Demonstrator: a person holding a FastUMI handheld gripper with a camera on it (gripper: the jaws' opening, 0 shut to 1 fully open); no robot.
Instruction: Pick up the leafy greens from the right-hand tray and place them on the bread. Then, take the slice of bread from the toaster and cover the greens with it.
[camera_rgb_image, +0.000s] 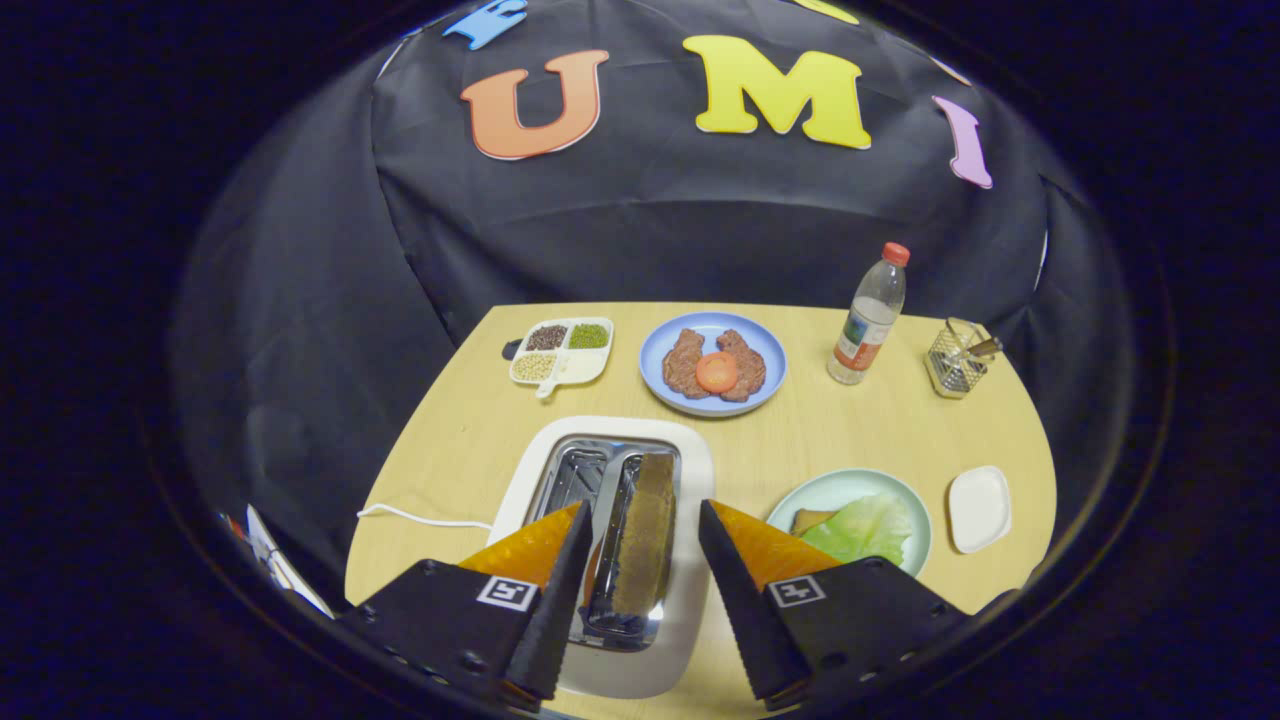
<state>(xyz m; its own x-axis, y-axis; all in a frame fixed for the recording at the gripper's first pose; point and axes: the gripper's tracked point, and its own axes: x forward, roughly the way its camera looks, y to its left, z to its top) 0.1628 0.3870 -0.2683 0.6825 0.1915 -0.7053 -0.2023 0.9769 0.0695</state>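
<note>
So the bread slice (645, 535) sits upright in the toaster (690, 470), in the slot nearer the green plate (850, 490), its long axis running straight away from me. My gripper (635, 540) hangs open right above it, one finger each side, not touching. Greens (860, 528) already lie on that plate just beside the toaster, over the other bread (808, 520). Looks like slice-grabbing time; I'd drop straight down and pinch across the thin faces.

Wooden table (850, 430): toaster (690, 600), two plates (655, 350), tray (595, 365), bottle (868, 315).
</note>
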